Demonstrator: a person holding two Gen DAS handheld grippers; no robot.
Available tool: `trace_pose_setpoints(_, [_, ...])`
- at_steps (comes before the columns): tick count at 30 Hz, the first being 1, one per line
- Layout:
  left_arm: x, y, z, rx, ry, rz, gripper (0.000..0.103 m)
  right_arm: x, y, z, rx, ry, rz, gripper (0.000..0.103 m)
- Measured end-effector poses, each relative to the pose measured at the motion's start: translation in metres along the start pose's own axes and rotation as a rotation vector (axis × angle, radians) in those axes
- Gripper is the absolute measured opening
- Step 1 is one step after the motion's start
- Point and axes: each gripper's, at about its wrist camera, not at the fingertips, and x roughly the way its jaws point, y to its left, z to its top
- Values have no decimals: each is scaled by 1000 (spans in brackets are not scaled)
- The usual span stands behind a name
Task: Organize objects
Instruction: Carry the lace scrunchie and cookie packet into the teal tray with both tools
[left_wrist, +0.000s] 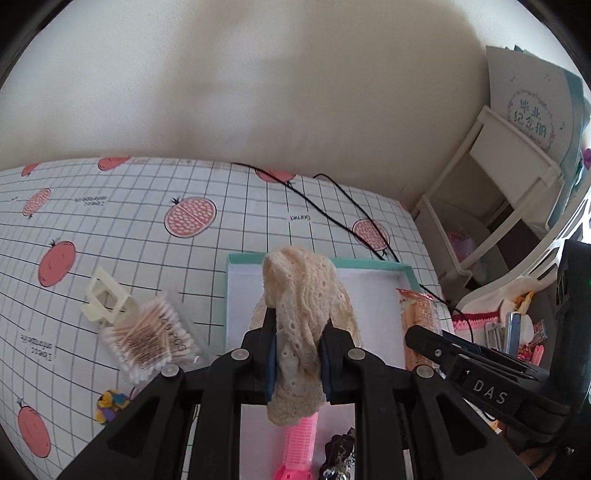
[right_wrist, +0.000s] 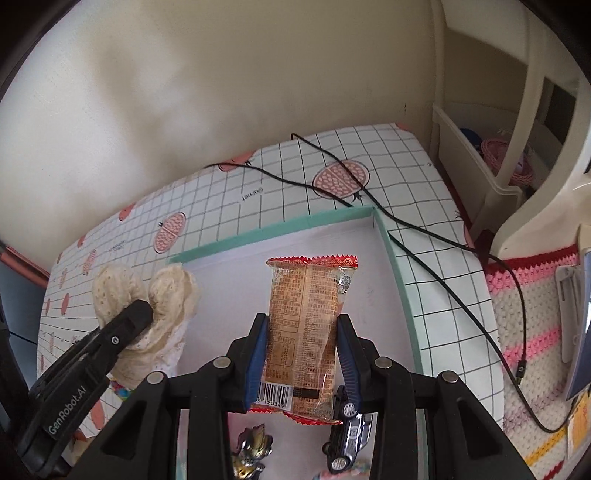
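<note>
**A:** What is the left gripper (left_wrist: 297, 354) carrying?

**B:** Its 2 fingers (left_wrist: 271, 354) are clamped on a cream lace cloth (left_wrist: 303, 295). The cloth bunches up above the fingertips and hangs down below them, over the white floor of the teal-rimmed box (left_wrist: 369, 264).

**A:** And the right gripper (right_wrist: 301, 356)?

**B:** Its fingers (right_wrist: 347, 356) pinch a snack packet (right_wrist: 306, 310), orange with red crimped ends, held upright with the barcode at the lower end. It also hovers over the box (right_wrist: 399, 266), towards the right wall. From the left wrist view the packet (left_wrist: 417, 317) shows just beside that gripper's black finger.

**A:** What lies in the box already?

**B:** Near the bottom edge of the left view, a pink hair roller (left_wrist: 299, 443) and a dark ornate clip (left_wrist: 340, 454). The right view shows a toy car (right_wrist: 349, 435), dark, tilted on its side below the packet, and a small gold figurine (right_wrist: 251, 450).

**A:** And outside it?

**B:** On the table (left_wrist: 147, 221), covered in a grid cloth with pink fruit prints, sit a pack of cotton swabs (left_wrist: 147, 339), a cream claw clip (left_wrist: 105, 299) touching it, and a small colourful toy (left_wrist: 109, 404) nearer the camera. A black cable (right_wrist: 424, 236) crosses the table past the box's far right corner. A cream shelf unit (left_wrist: 498, 184) stands to the right.
</note>
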Motion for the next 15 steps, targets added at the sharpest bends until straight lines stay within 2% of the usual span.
trace_pose_setpoints(9, [42,9,-12,-11,73,36,20,36,-2,-3,-16,57,-47,39])
trace_pose_setpoints(15, [54,11,-19,1,103,65,20,38,2,-7,-34,49,-70,39])
